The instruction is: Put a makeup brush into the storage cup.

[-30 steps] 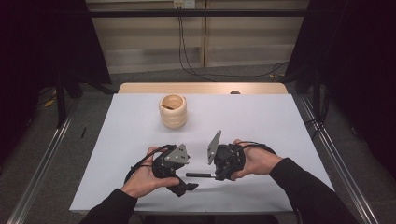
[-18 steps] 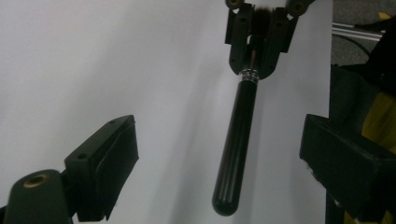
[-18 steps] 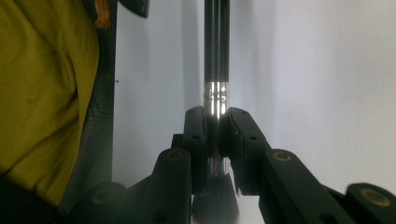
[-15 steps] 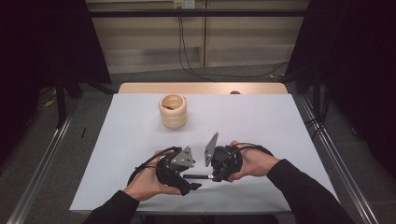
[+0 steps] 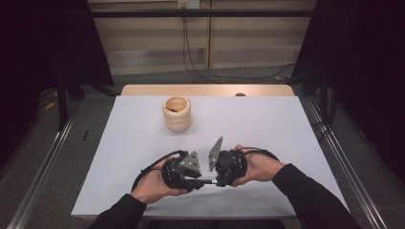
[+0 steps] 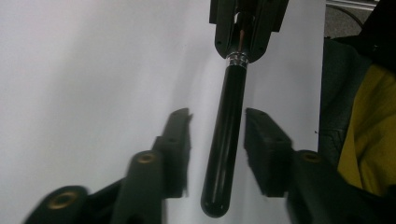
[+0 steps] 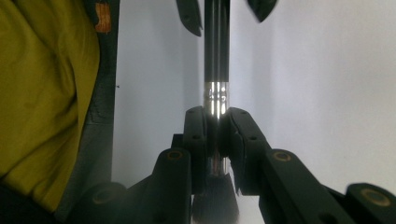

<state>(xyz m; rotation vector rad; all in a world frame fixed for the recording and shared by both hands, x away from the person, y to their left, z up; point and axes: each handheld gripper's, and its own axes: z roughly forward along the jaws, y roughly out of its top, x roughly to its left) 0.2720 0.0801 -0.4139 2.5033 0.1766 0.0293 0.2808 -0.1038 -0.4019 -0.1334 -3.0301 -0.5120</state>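
Brush, black-handled with silver ferrule (image 7: 216,100), held level over white surface (image 5: 286,129), clamped at ferrule by right gripper (image 7: 217,135); handle lies between left gripper (image 6: 218,128) jaws, just closing, gaps visible, not yet gripped

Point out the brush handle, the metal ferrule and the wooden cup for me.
brush handle (image 6: 228,135), left gripper view, mid-shaft.
metal ferrule (image 7: 216,98), right gripper view, shiny band.
wooden cup (image 5: 177,119), high view, outer wall.

Ribbed wooden cup (image 5: 177,113) upright on white table (image 5: 267,124), far side.
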